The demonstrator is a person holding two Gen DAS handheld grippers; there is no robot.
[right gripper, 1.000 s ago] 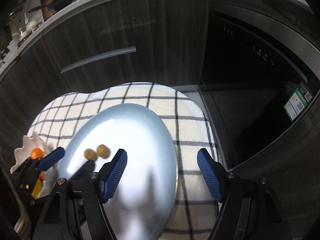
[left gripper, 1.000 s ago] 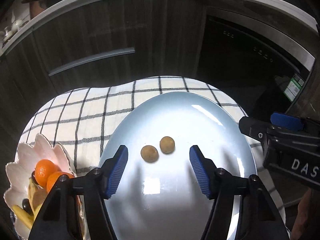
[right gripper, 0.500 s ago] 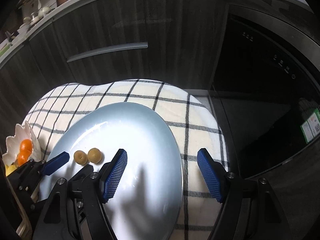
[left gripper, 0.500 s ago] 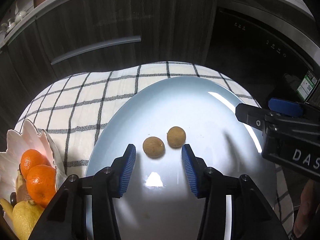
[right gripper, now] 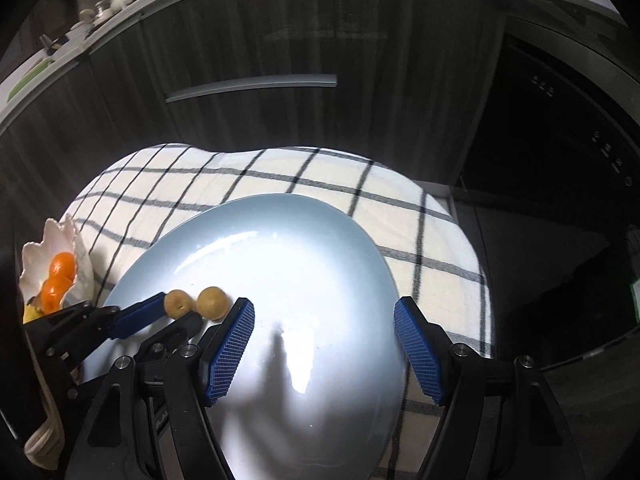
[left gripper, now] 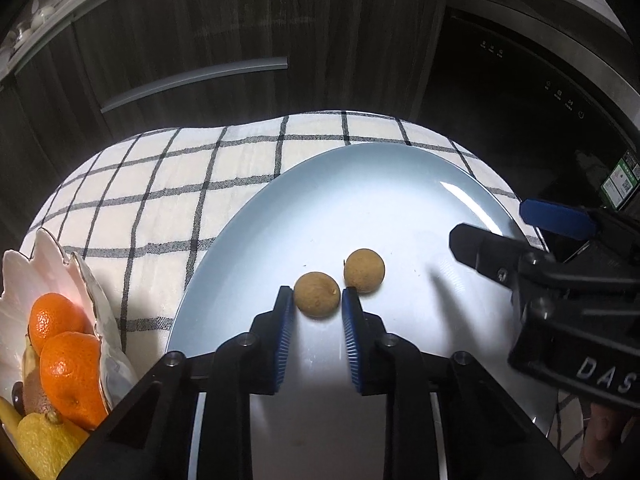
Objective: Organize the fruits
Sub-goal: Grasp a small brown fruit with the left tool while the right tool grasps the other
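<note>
Left wrist view, landmark: pale blue plate [left gripper: 360,208], glossy, lying on a cream cloth with black checks [left gripper: 160,192].
Left wrist view, fruit: two small round tan-brown fruits near the plate's middle; near fruit [left gripper: 317,294] matte and finely speckled, with a tiny stem mark; far fruit [left gripper: 364,270] just beside it, toward the plate's right.
Left wrist view, left gripper [left gripper: 316,306]: blue ribbed pads flank the near fruit, tips at its two sides; whether they press it cannot be told.
Left wrist view, bowl: white petal-edged bowl [left gripper: 24,268] left of the plate, holding two mandarins [left gripper: 68,372], glossy orange with dimpled skin, and a yellow lemon [left gripper: 44,444] below them.
Left wrist view, right gripper [left gripper: 560,240]: seen side-on at the plate's right rim; opening not readable here.

Right wrist view, landmark: the same plate [right gripper: 320,264].
Right wrist view, right gripper [right gripper: 324,344]: jaws spread wide above the plate's near half, nothing between them.
Right wrist view, fruit: both tan fruits at the plate's left edge, the near fruit [right gripper: 178,303] between the left gripper's [right gripper: 176,314] tips, the far fruit [right gripper: 212,302] apart from the right gripper's pads.
Right wrist view, bowl [right gripper: 52,240]: left of the plate, mandarins [right gripper: 60,276] visible.
</note>
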